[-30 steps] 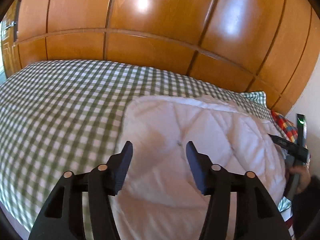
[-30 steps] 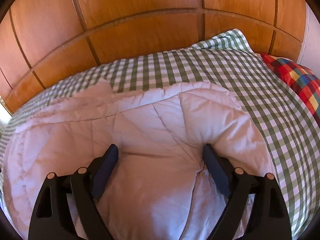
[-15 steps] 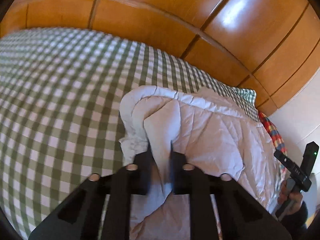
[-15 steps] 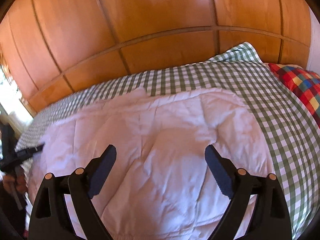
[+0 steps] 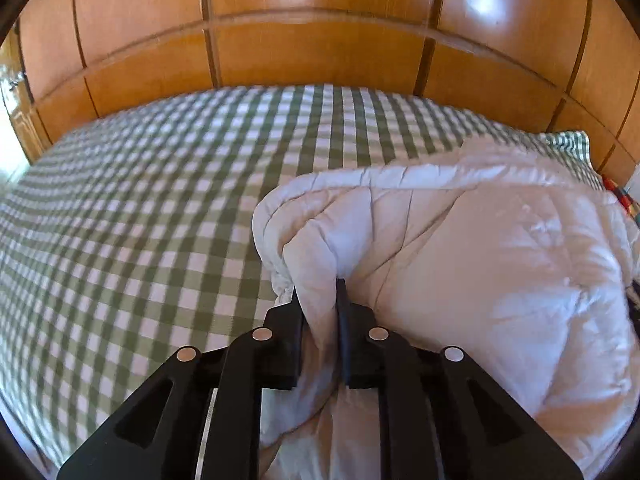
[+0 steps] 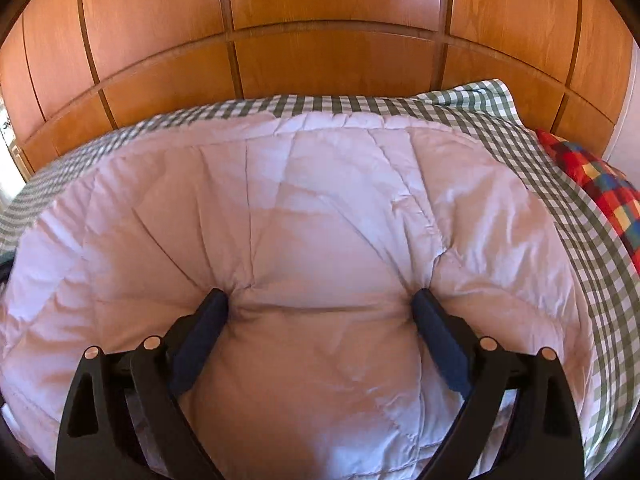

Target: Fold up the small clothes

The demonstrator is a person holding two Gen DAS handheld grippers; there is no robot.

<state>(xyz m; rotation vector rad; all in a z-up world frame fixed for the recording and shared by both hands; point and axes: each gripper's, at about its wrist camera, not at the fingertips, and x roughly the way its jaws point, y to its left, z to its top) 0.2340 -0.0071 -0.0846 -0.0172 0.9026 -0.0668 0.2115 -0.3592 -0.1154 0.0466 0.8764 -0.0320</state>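
A white quilted piece lies bunched on the green-checked bed cover. My left gripper pinches a raised fold at its left edge; both pads press on the fabric, though the jaws are opening slightly. In the right wrist view the same white quilted piece fills most of the frame. My right gripper stands wide open over it. Both of its fingertips dig into the padding, and a hump of fabric sits between them.
Glossy wooden panels rise behind the bed. A multi-coloured checked pillow lies at the right edge of the bed cover. The cover spreads bare to the left of the quilted piece.
The left gripper went from open above the quilted piece to shut on a fold at its edge. The right gripper lifted off the fabric, then pressed its open fingers back in.
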